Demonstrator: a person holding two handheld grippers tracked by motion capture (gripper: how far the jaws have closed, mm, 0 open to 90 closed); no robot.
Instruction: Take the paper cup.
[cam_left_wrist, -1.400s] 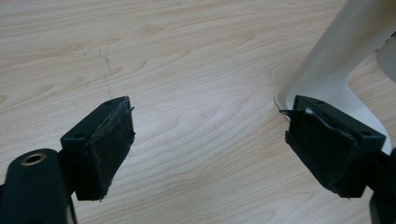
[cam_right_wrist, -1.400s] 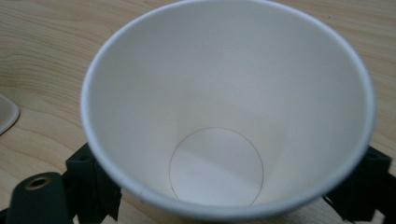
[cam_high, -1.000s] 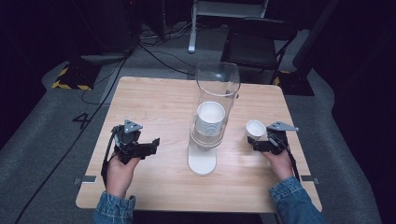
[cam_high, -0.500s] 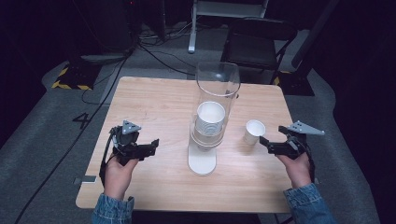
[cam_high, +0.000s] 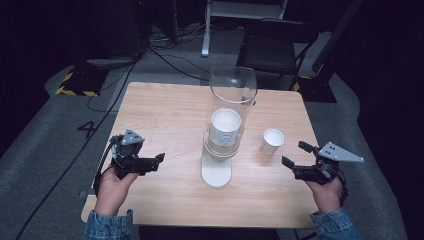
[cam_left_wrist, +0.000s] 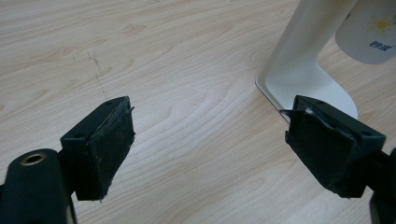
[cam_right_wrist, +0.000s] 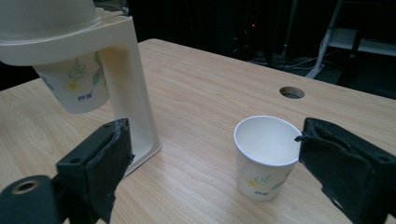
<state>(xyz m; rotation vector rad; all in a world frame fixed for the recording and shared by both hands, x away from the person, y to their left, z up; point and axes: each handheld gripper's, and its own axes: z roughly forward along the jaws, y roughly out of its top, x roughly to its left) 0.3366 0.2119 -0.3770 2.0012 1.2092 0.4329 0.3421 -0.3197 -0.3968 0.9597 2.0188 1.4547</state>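
Note:
A white paper cup (cam_high: 272, 141) with a flower print stands upright on the wooden table (cam_high: 165, 115), right of the cup dispenser (cam_high: 232, 115). The dispenser is a clear tube on a cream stand (cam_high: 216, 172) and holds a stack of cups. Its lowest cup (cam_right_wrist: 77, 81) hangs out of the bottom. My right gripper (cam_high: 294, 153) is open, a short way to the near right of the standing cup (cam_right_wrist: 266, 156), apart from it. My left gripper (cam_high: 156, 162) is open and empty over bare wood, left of the stand's foot (cam_left_wrist: 306, 79).
A round cable hole (cam_right_wrist: 292, 92) sits in the tabletop beyond the cup. Behind the table are a dark chair (cam_high: 277, 42), floor cables and a metal frame (cam_high: 240, 10). Bare wood lies between my left gripper's fingers (cam_left_wrist: 100, 147).
My right gripper has let go of the paper cup, which now stands on the table, and has drawn back toward the right front edge. The left gripper has stayed put.

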